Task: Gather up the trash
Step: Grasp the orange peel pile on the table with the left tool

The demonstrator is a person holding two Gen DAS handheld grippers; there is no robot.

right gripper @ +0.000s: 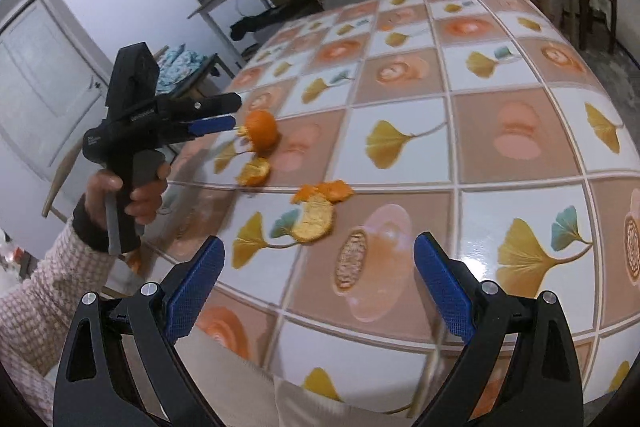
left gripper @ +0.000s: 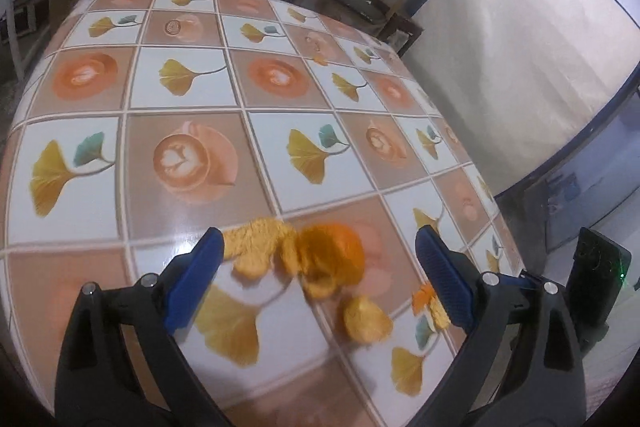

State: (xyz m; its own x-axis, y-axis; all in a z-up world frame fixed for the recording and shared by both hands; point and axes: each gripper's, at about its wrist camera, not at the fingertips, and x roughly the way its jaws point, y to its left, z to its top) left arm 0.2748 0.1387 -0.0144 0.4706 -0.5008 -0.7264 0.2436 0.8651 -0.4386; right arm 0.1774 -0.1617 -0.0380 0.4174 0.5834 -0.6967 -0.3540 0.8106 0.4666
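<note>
While your left gripper [left gripper: 320,251] stands spread wide, its blue pads well apart and clasping nothing, the large curled orange peel [left gripper: 320,255] lies on the table [left gripper: 180,87] right between its fingers, nearer the left pad, blurred in the left wrist view. A flatter peel piece [left gripper: 366,319] lies closer to you between the same fingers, and a small peel scrap [left gripper: 430,303] sits just beside the right pad; whether they touch cannot be told. Your right gripper [right gripper: 318,259] is likewise fully released and holds nothing; it hangs over the near edge of the table. Only the right wrist view shows your left hand [right gripper: 128,195] wrapped round the handle of the left gripper [right gripper: 228,111], whose fingers reach in level from the side at the large curled orange peel [right gripper: 260,131], the lower blue pad close against it. That view also shows a crescent peel [right gripper: 314,221] with thin orange bits [right gripper: 328,191] touching its far end, lying ahead of the right gripper and a little left of its middle, apart from both pads. The flatter piece [right gripper: 254,173] lies between this crescent and the curled peel. The left wrist view alone shows the mattress [left gripper: 520,47] leaning past the table's right edge.
</note>
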